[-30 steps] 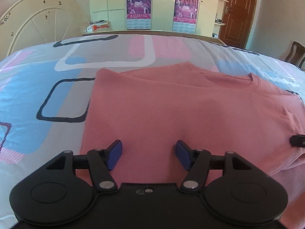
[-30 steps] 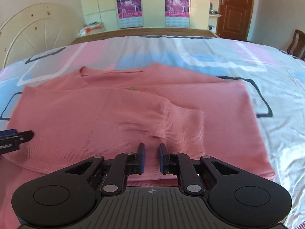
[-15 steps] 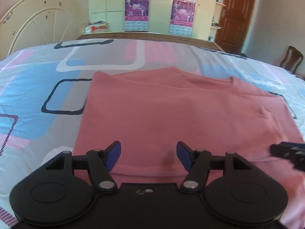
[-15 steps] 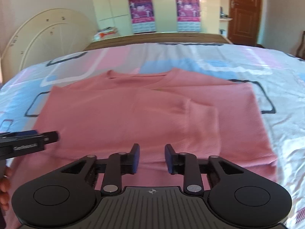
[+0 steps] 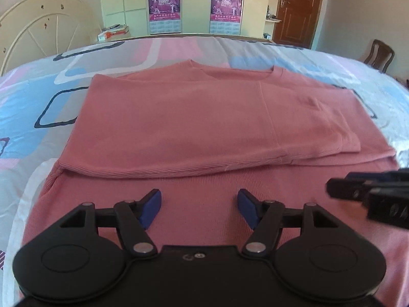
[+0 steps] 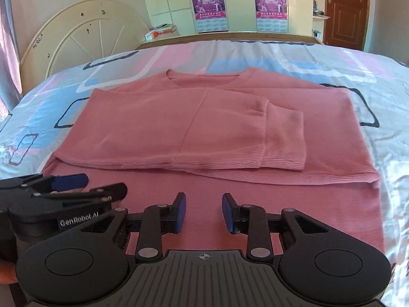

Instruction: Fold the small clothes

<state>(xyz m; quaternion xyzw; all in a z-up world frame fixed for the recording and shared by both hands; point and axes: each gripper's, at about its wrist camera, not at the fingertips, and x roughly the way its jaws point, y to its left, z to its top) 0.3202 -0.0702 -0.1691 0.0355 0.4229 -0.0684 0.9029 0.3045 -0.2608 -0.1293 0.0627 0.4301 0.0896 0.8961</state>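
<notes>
We hold both grippers low over the near part of a pink sweater (image 6: 230, 133) that lies flat on a bed (image 6: 383, 153), neck to the far side, hem toward us. Its sleeves are already folded in across the chest, the cuffed one (image 6: 283, 140) ending right of centre, so the bundle's long axis now runs near to far, away from both tools. The next fold, we judge, turns on that: the near band of single-layer cloth sits directly under and ahead of our fingers, and both hands are about equally close to it, left at the left half, right at the right.

Our left gripper (image 5: 199, 208) stands well open with nothing between its blue pads (image 5: 153, 206), only fabric seen beyond them. Our right gripper (image 6: 203, 211) has just been opening; its jaws are parted by a narrower gap and hold nothing, with bare knit showing through.

The sweater is a fine ribbed knit, soft and matte, with coarser ribbing at cuff and hem. It lies smooth with crisp folded edges. The bedsheet beneath is thin printed cotton with rounded rectangles in blue, pink and grey, lightly wrinkled at the right.
</notes>
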